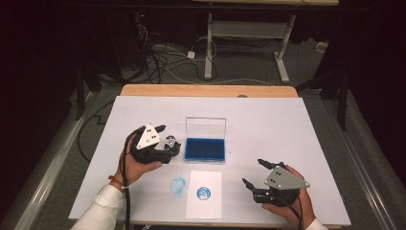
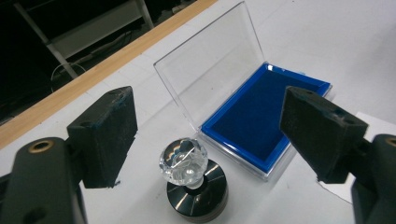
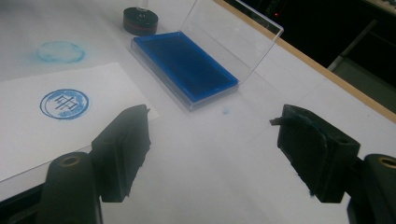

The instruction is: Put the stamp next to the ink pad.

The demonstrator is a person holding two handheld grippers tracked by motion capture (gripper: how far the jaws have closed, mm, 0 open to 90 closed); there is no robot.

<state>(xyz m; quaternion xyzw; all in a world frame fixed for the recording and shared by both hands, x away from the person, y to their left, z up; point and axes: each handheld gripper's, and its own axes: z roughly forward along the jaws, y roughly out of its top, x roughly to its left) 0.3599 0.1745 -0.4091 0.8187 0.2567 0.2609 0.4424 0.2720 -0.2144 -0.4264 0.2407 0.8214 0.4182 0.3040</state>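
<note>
At the left of the high view, the left gripper (image 1: 167,140) hangs just above the white table covering (image 1: 287,134), with its jaws spread wide and gripping nothing. In the left gripper view a round stamp with a clear faceted crystal knob on a black disc base (image 2: 191,182) stands upright on the covering between and below the two black pads, apart from both. Just to its right lies a shallow blue ink pad in a clear plastic case (image 1: 205,149), its transparent lid (image 1: 205,127) standing open at the far edge. Nearer the person, a faint blue ring smudge (image 1: 178,186) marks the covering, and beside it a small white sheet of paper (image 1: 204,203) carries a crisp round blue stamp print (image 1: 204,193). At the right, the right gripper (image 1: 253,173) is held low over bare covering, its jaws partly open and empty.
</note>
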